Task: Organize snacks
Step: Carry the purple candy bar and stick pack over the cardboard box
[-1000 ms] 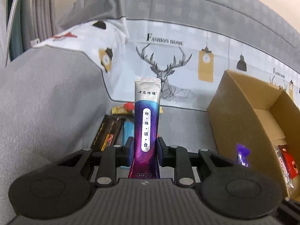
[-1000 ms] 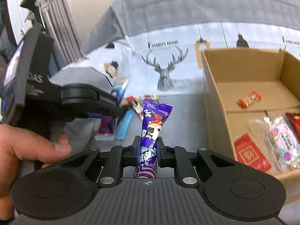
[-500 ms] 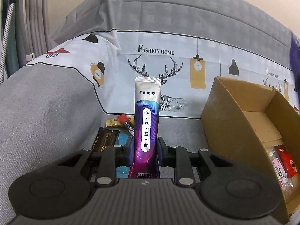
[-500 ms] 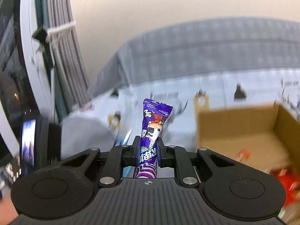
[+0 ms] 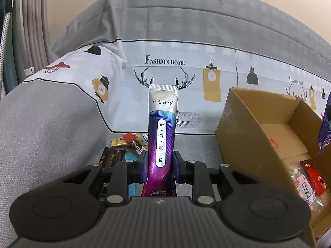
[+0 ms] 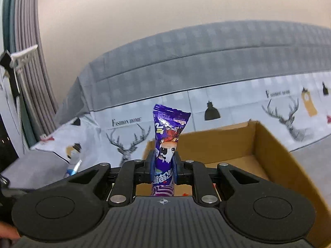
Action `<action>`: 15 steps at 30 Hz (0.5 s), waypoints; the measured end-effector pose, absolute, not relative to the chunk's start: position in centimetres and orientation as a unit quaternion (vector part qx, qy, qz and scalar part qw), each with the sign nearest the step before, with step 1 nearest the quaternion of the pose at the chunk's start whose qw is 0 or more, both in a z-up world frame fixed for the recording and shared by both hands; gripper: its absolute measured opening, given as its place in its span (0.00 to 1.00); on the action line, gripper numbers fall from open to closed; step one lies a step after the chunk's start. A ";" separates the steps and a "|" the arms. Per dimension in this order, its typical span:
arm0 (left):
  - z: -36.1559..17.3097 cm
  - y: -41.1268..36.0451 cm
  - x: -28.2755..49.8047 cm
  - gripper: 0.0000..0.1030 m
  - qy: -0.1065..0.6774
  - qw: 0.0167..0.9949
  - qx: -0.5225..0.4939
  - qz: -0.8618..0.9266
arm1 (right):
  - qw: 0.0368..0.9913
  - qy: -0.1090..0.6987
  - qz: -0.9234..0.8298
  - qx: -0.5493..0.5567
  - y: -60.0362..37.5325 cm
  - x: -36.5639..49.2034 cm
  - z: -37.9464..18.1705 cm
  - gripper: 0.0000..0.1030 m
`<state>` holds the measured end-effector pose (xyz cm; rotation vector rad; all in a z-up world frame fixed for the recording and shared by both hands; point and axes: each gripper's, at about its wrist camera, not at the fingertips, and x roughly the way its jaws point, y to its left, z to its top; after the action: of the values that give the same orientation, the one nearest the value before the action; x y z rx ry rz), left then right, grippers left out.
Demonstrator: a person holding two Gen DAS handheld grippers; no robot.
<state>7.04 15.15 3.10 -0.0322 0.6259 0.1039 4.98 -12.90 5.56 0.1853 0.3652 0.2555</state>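
My left gripper [image 5: 158, 166] is shut on a tall silver and purple stick sachet [image 5: 162, 136] that stands upright between its pads, above the grey sofa seat. To its right stands an open cardboard box [image 5: 246, 138] with several snack packs [image 5: 308, 177] inside. My right gripper [image 6: 164, 166] is shut on a purple candy packet [image 6: 167, 142], held upright over the near part of the cardboard box [image 6: 271, 146]. That packet's purple edge [image 5: 324, 132] shows at the right border of the left wrist view.
Loose snacks [image 5: 128, 144] lie on the seat beyond my left fingers: a dark bar, a yellow pack, a red one, a blue one. The sofa arm [image 5: 45, 124] rises on the left. A deer-print cover [image 5: 182, 78] drapes the backrest. Curtains [image 6: 31, 66] hang far left.
My right gripper has swung right and upward with the purple packet, from beside the box to over it. The left gripper has tilted slightly and kept its sachet.
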 end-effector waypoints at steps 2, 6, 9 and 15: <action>3.2 15.0 7.0 0.26 0.303 0.952 -0.016 0.050 | 0.972 0.177 0.126 0.090 -13.5 4.7 5.6 0.17; 3.7 14.3 6.8 0.26 0.288 0.957 -0.016 0.040 | 0.976 0.167 0.119 0.071 -13.7 4.7 5.8 0.17; 4.2 13.6 6.8 0.26 0.272 0.962 -0.022 0.026 | 0.978 0.164 0.111 0.058 -14.3 4.7 5.9 0.17; 5.2 11.5 6.9 0.26 0.240 0.970 -0.041 -0.007 | 0.983 0.158 0.081 0.037 -16.2 4.2 6.0 0.17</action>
<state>6.87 11.51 5.20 -0.0830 0.4848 -0.0137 4.18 -16.18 6.04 0.0745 0.3183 0.1629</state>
